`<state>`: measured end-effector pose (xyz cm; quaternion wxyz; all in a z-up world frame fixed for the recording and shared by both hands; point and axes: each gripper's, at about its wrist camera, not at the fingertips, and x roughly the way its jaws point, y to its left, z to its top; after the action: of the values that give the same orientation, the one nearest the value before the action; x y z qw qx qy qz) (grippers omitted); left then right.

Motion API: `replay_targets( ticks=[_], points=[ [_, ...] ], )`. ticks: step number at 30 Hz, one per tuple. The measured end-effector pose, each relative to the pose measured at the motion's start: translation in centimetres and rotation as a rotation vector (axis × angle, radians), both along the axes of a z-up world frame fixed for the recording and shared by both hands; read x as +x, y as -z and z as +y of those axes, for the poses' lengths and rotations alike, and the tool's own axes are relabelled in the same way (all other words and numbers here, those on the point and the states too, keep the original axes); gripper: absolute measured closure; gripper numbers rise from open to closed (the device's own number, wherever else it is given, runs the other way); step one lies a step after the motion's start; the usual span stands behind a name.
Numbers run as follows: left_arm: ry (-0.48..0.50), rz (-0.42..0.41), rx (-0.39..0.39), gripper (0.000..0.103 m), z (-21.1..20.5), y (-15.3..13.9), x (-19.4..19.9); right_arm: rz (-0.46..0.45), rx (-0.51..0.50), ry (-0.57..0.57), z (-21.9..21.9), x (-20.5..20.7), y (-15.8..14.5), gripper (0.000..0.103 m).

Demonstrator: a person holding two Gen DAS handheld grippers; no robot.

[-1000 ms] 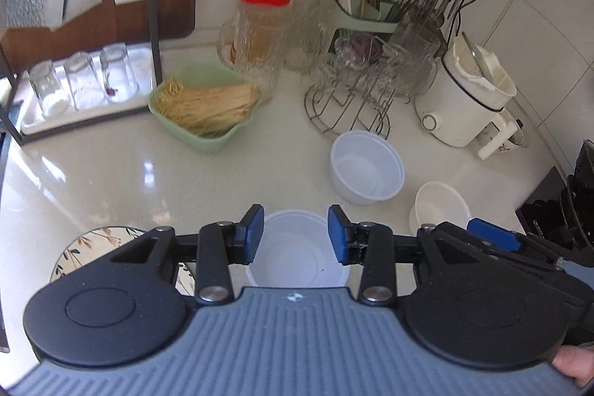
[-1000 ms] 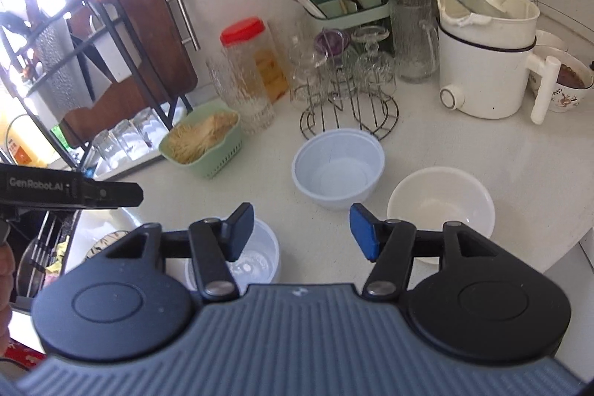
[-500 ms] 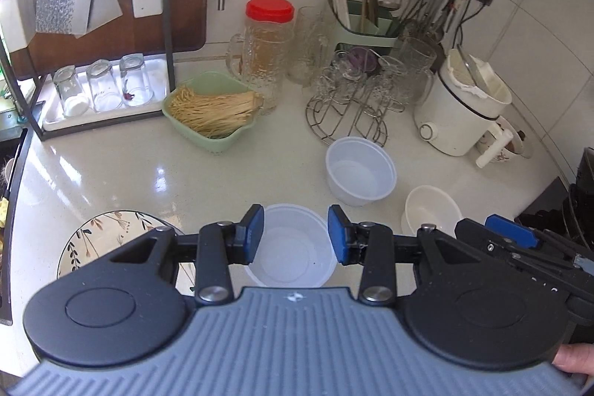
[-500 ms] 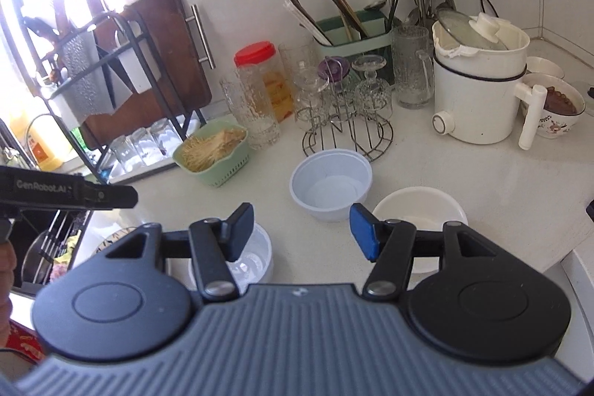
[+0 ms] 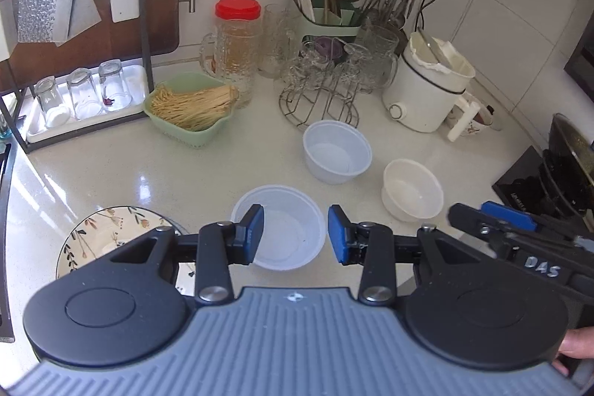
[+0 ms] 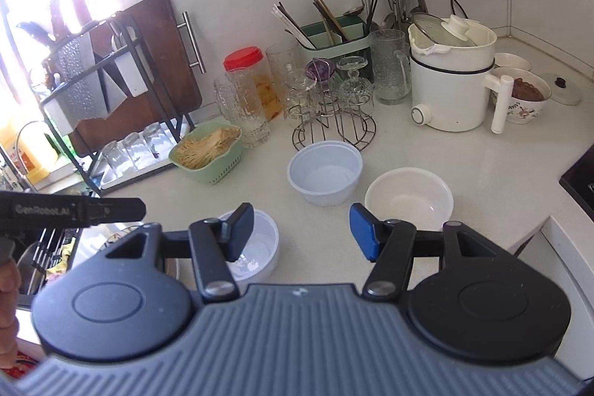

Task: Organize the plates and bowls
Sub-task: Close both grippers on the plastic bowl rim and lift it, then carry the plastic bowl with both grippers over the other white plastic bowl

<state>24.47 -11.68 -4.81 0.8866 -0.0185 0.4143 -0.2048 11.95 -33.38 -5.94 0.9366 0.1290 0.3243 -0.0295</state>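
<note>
My left gripper (image 5: 297, 234) hangs open above a white plastic bowl (image 5: 286, 210) that sits on the pale counter, with nothing between its blue pads. Left of that bowl lies a floral plate (image 5: 104, 232), partly hidden by the gripper body. Farther back stand a bluish-white bowl (image 5: 337, 156) and a cream bowl (image 5: 412, 190). My right gripper (image 6: 300, 232) is open and empty over bare counter. The near white bowl (image 6: 260, 247) is by its left finger, the bluish-white bowl (image 6: 325, 177) ahead and the cream bowl (image 6: 408, 199) ahead to the right.
A green basket of noodles (image 5: 189, 110), a red-lidded jar (image 5: 237, 43), a wire stand with glasses (image 5: 319, 91) and a white electric pot (image 5: 427, 88) line the back. A dish rack with upturned glasses (image 5: 81, 95) stands left. A black stove (image 5: 545, 180) is at right.
Both grippers have drawn back from the counter, so the bowls look smaller and farther off. More of the floral plate shows. The jaws have kept their width.
</note>
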Motion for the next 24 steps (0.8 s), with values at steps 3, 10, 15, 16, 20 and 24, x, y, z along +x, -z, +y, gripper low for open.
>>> replay_targets(
  ticks=[3,10,15,16,20,24],
  points=[
    [-0.010,0.007,0.007,0.060,0.1,1.2,0.1,0.026,0.007,0.012,-0.2,-0.1,0.4,0.043],
    [-0.018,0.039,-0.007,0.053,-0.9,2.3,2.2,0.026,0.025,0.013,-1.2,2.6,0.3,0.043],
    [-0.011,0.044,-0.012,0.049,-2.6,2.7,4.7,0.023,0.022,0.008,-2.5,5.2,0.7,0.043],
    [-0.011,0.047,-0.012,0.049,-3.0,2.8,5.3,0.024,0.024,0.008,-2.8,5.7,0.8,0.043],
    [-0.014,0.065,-0.012,0.048,-4.3,3.5,7.8,0.036,0.024,0.004,-4.2,8.1,1.6,0.043],
    [-0.019,0.091,-0.010,0.046,-5.9,4.4,10.3,0.050,0.034,0.007,-5.8,10.1,2.5,0.043]
  ],
)
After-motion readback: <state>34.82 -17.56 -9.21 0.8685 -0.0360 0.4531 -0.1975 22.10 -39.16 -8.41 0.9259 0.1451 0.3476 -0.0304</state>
